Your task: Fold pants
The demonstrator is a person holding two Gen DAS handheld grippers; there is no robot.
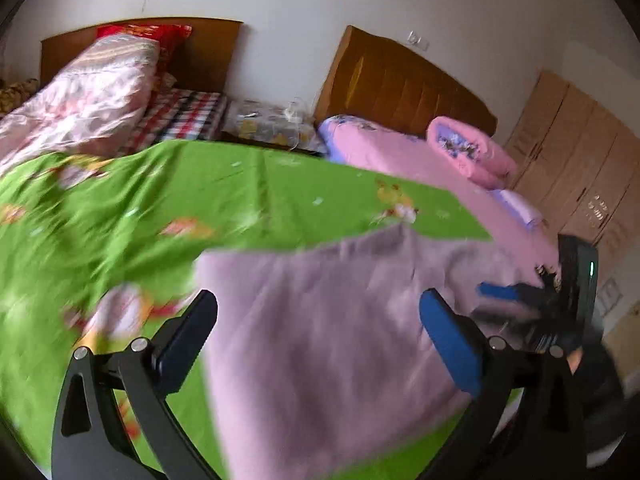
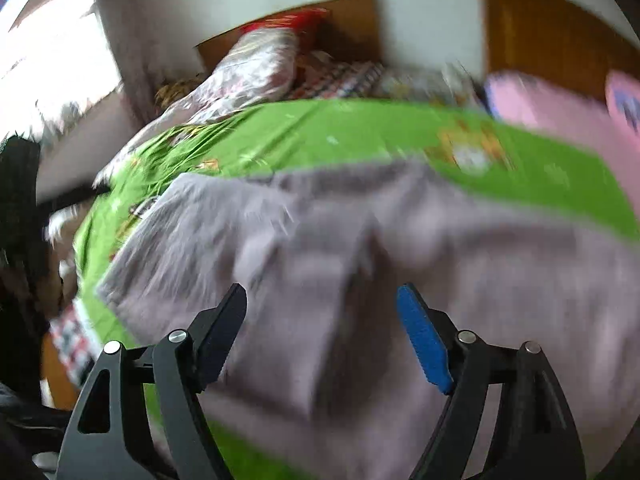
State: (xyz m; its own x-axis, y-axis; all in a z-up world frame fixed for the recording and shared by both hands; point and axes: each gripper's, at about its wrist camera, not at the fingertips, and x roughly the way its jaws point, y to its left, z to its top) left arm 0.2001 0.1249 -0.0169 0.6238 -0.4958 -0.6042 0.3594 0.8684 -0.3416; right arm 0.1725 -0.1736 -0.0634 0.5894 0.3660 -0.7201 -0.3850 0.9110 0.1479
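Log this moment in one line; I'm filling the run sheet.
fold pants | pants flat on green sheet | left gripper open | right gripper open | nothing held

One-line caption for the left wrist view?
Open left gripper above lilac pants spread on a green sheet, right gripper alongside.

The pants point(image 1: 320, 320) lie on the sheet point(image 1: 260, 184), a quilt point(image 1: 80, 96) behind them to the left.

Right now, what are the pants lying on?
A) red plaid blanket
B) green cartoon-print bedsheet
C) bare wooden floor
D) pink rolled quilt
B: the mauve pants are spread flat on the green cartoon-print bedsheet, which shows around their edges in both wrist views; the left gripper and right gripper are both open above them.
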